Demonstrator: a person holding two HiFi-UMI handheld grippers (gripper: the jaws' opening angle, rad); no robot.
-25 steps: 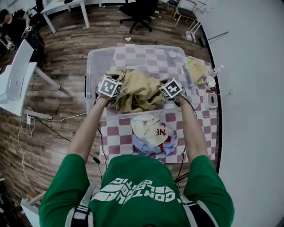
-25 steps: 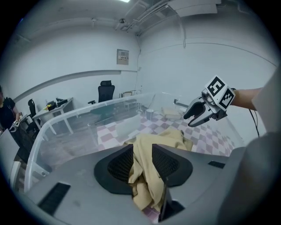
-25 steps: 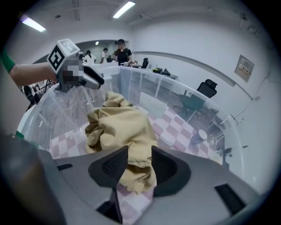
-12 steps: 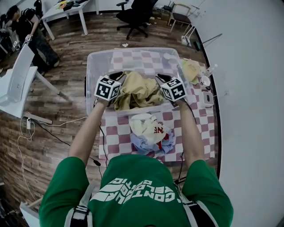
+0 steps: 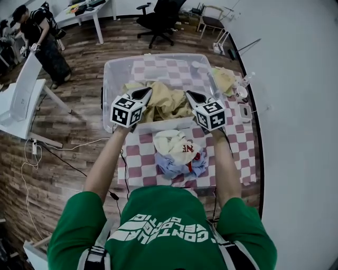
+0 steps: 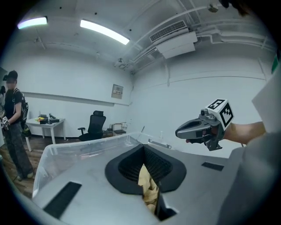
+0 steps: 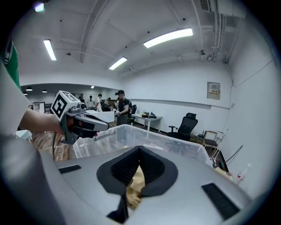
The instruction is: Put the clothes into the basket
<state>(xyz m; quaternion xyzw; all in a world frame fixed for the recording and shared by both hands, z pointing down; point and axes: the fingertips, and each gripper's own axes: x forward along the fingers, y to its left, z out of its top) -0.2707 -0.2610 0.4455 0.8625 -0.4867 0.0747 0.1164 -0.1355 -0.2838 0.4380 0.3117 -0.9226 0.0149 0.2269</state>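
Note:
A tan garment [image 5: 166, 103] lies bunched in the clear plastic bin [image 5: 108, 79] at the far end of the checkered table. My left gripper [image 5: 145, 93] hangs over the bin's left side and my right gripper [image 5: 190, 96] over its right side, both above the cloth. Their jaws have just been closing and stand shut with nothing between them. In the left gripper view the tan garment [image 6: 147, 184] shows below the joined jaws, and the right gripper [image 6: 199, 127] floats opposite. A pile of a white printed garment [image 5: 177, 145] and blue clothes [image 5: 179, 166] lies on the table before the bin.
A yellowish cloth [image 5: 224, 79], a cup [image 5: 242, 92] and a small device [image 5: 245, 112] sit along the table's right edge by the wall. A white desk [image 5: 21, 95] and a standing person [image 5: 42, 37] are at the left, an office chair [image 5: 158, 10] behind. Cables [image 5: 53, 147] cross the floor.
Both grippers have risen off the tan garment and their jaws have closed. The garment stays in the bin. The person at the upper left has stepped closer.

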